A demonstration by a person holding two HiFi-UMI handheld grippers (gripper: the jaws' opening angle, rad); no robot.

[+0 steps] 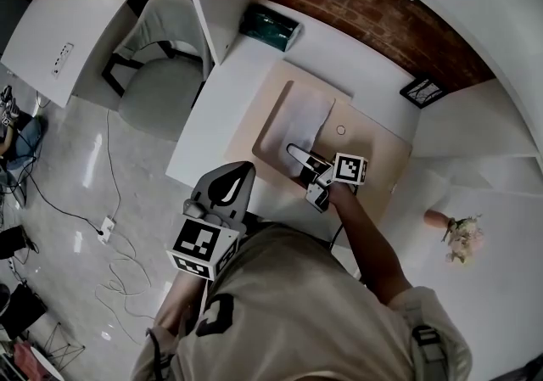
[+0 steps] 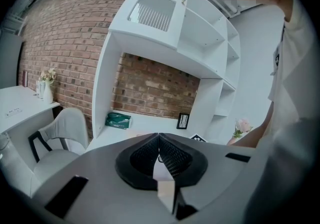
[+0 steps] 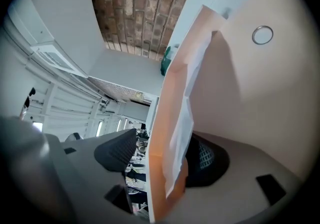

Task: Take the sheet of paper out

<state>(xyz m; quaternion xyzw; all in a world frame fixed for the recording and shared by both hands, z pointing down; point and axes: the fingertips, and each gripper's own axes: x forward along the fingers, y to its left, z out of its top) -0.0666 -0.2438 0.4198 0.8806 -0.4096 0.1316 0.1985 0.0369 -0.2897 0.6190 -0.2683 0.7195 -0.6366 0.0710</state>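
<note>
On the right gripper (image 1: 295, 154) we see ribbed black fingers (image 3: 117, 150) spread apart and gripping nothing. They straddle the edge of a flat tan envelope (image 3: 167, 93) with the thin white sheet of paper (image 3: 189, 111) showing at its mouth. One finger sits against the sheet's side and the other stands clear. The envelope lies on the smooth white bench (image 1: 356, 57). The left gripper (image 2: 159, 138) hangs off the bench's near edge, its fingers pressed together on nothing.
</note>
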